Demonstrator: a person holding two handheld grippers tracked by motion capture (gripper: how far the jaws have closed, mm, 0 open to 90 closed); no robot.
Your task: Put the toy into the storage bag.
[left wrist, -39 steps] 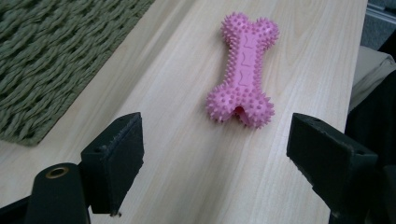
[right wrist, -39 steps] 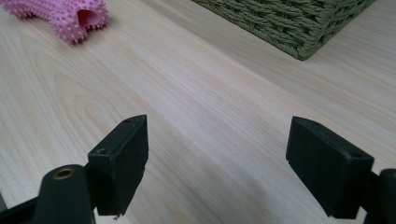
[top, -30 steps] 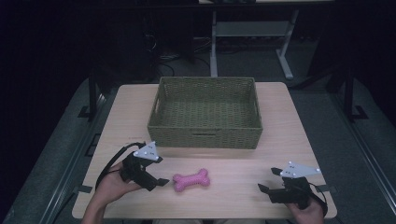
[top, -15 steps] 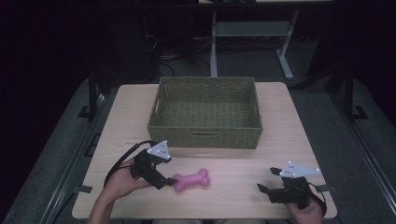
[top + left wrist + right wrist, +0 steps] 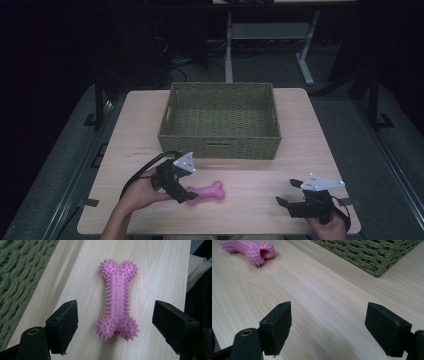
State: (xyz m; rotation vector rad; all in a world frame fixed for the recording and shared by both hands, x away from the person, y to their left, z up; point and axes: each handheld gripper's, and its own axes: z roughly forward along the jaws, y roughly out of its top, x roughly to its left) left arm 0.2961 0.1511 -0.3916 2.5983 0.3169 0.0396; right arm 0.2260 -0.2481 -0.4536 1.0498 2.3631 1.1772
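A pink spiked bone toy [image 5: 207, 191] lies flat on the wooden table [image 5: 260, 175], in front of the woven basket [image 5: 220, 148]. My left gripper [image 5: 188, 196] stands open at the toy's left end. In the left gripper view the bone toy [image 5: 117, 300] lies lengthwise between the two black jaws, its near end level with the pads, touching neither. My right gripper [image 5: 281, 202] rests open near the table's front right edge, with bare wood between its jaws. The bone toy [image 5: 249, 248] shows far off in the right gripper view.
The green woven basket [image 5: 372, 252] stands empty at the middle back of the table. Bare wood lies between the toy and my right gripper. A cable [image 5: 142, 172] trails from the left gripper. Dark floor and a desk frame [image 5: 270, 35] lie beyond the table.
My left gripper has moved right and forward until its open jaws straddle the left end of the bone toy. The toy and the right gripper have stayed put.
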